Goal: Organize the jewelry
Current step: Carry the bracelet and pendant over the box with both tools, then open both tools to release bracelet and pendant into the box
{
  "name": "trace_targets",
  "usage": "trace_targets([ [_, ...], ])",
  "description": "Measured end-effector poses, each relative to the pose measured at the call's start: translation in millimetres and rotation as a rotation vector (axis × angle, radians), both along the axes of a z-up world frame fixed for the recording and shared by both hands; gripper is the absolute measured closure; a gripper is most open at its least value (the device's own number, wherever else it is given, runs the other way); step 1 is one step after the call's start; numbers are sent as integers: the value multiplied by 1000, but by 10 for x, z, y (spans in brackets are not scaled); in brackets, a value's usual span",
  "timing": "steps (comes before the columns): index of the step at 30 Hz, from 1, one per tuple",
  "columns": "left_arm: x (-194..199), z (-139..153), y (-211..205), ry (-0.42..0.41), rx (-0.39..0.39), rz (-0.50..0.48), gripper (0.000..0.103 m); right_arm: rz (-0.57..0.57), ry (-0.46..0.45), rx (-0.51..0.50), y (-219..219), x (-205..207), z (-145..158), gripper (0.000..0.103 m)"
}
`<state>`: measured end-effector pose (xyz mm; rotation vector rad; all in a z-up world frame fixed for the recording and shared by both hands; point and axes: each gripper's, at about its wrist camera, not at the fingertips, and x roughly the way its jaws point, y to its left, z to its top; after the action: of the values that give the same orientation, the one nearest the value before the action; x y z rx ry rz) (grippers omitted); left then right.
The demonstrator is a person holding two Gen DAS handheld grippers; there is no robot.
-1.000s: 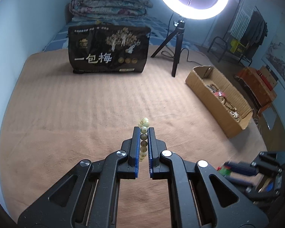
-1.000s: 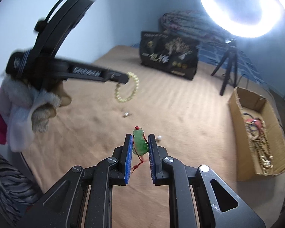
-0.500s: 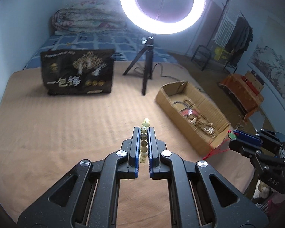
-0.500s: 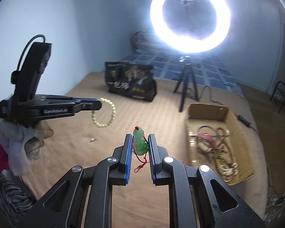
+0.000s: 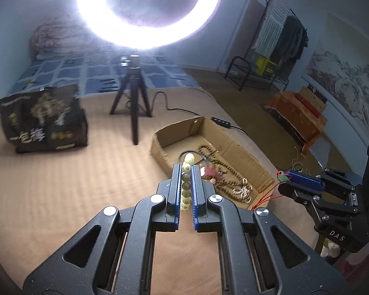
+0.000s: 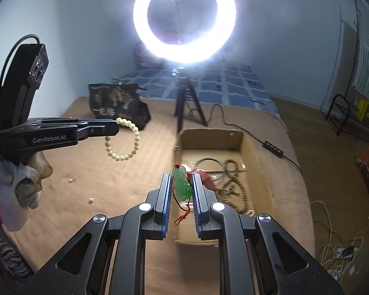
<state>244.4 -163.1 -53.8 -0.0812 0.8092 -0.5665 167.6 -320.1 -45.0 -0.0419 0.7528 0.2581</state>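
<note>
Bracelet (image 5: 186,186) half-hidden in left claw (image 5: 186,169)

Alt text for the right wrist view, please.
The right gripper clamps a green pendant above an open cardboard box of beaded jewelry. At left, the left gripper holds a pale bead bracelet over the tan bedspread.

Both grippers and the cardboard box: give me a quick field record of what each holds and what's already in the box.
left gripper: shut on pale bead bracelet, loop hanging free
right gripper: shut on green pendant, red cord dangling
cardboard box: open-topped, on the tan blanket
box contents: brown bead strings, dark thin ring, a red piece
loose on blanket: two small pale bits
</note>
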Motion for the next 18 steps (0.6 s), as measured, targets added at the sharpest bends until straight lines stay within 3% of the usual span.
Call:
trace_targets([
  [9,396,-177,-560,-3,45,-28,98,-48,48,15,-404,225,-232,89],
  [18,584,-435,-854,9,87,-42,98,-78,102,13,-551,390,-513,89],
])
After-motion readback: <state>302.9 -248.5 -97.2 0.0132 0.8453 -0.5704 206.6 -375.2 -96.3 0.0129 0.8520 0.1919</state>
